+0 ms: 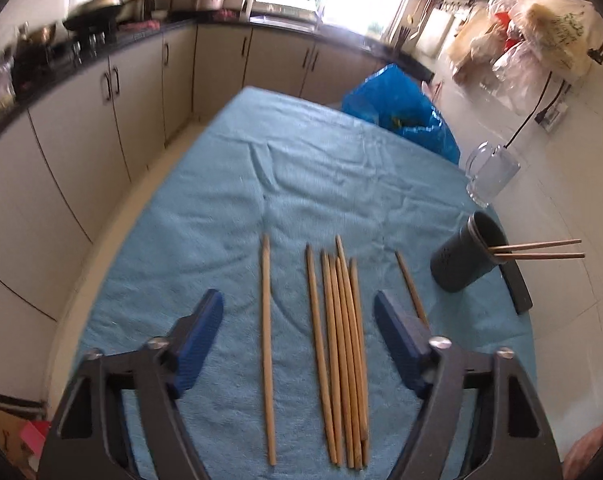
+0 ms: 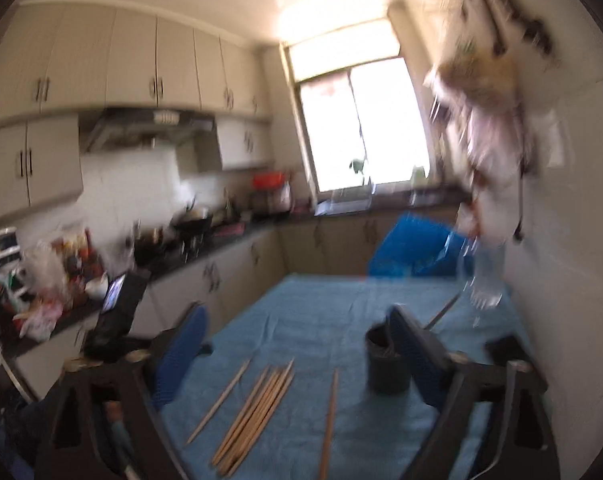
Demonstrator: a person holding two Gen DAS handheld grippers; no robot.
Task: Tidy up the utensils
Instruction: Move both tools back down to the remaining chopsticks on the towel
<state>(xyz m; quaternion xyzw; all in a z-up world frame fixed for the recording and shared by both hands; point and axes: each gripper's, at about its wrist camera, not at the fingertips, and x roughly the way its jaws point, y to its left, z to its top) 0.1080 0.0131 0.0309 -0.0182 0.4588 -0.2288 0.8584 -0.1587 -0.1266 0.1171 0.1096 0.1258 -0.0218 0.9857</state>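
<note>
Jaws of the left gripper [image 1: 299,334] stand spread with nothing pinched, hanging over the loose chopsticks on the blue cloth that covers the surface [image 1: 229,184]. From the left wrist, a bundle of about six chopsticks [image 1: 343,356] lies side by side between the blue pads, a single chopstick [image 1: 267,350] lies apart to its left, and another lone chopstick [image 1: 411,286] lies to its right, partly hidden by the right-hand pad. Near the right edge stands the dark holder [image 1: 467,254] with two chopsticks [image 1: 541,250] already in it, leaning out over the rim; a glass mug [image 1: 491,172] sits beyond it, and a dark flat object [image 1: 517,286], too unclear to name, lies just beside the holder. From the right wrist, which is blurred, the right gripper [image 2: 301,348] also has its jaws wide apart and empty, held well above the cloth and looking more toward the room than down. Below it the same bundle [image 2: 255,412], the single stick on the left [image 2: 219,402] and the one on the right [image 2: 330,424] lie loose, and the holder [image 2: 386,360] stands partly behind the right-hand pad. As a judgement, the job is at an early stage: two sticks are stowed, roughly eight remain loose, and neither tool has yet taken one.
</note>
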